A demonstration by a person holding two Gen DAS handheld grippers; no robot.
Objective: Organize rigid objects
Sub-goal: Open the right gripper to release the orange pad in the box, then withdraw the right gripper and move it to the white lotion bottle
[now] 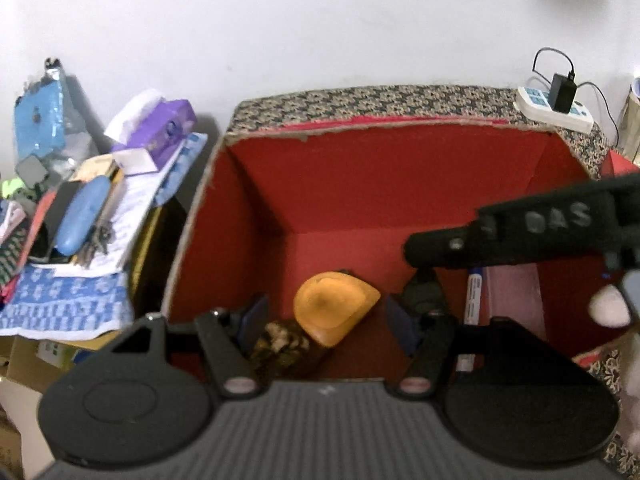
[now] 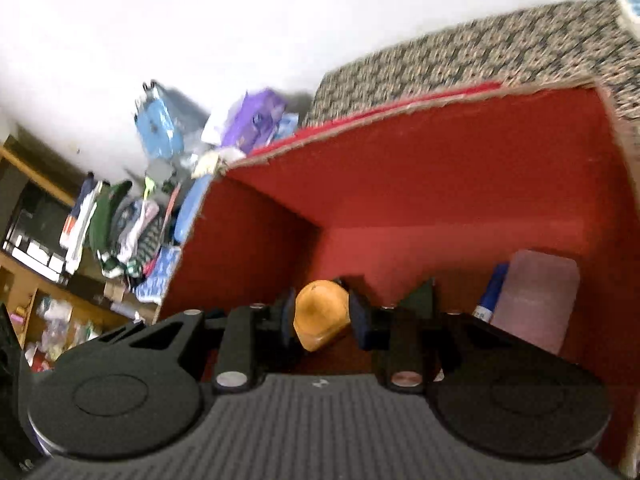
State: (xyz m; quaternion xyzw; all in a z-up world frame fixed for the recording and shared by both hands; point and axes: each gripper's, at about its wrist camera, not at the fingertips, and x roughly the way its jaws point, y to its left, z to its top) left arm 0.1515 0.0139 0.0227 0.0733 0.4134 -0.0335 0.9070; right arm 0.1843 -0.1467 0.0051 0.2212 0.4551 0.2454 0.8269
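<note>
Both grippers hang over the red box (image 1: 360, 184), jaws spread and empty — the left gripper (image 1: 324, 320) above the orange piece (image 1: 334, 306) and a mottled brown lump (image 1: 282, 344) by the near wall, the right gripper (image 2: 320, 316) framing that same orange piece (image 2: 320, 314). Toward the box's right wall lie a blue-and-white marker (image 1: 474, 294) and a pink slab (image 2: 536, 296), side by side — the marker just left of the slab. Beyond the far rim, a power strip (image 1: 554, 110) sits on the patterned cloth (image 1: 380, 100).
</note>
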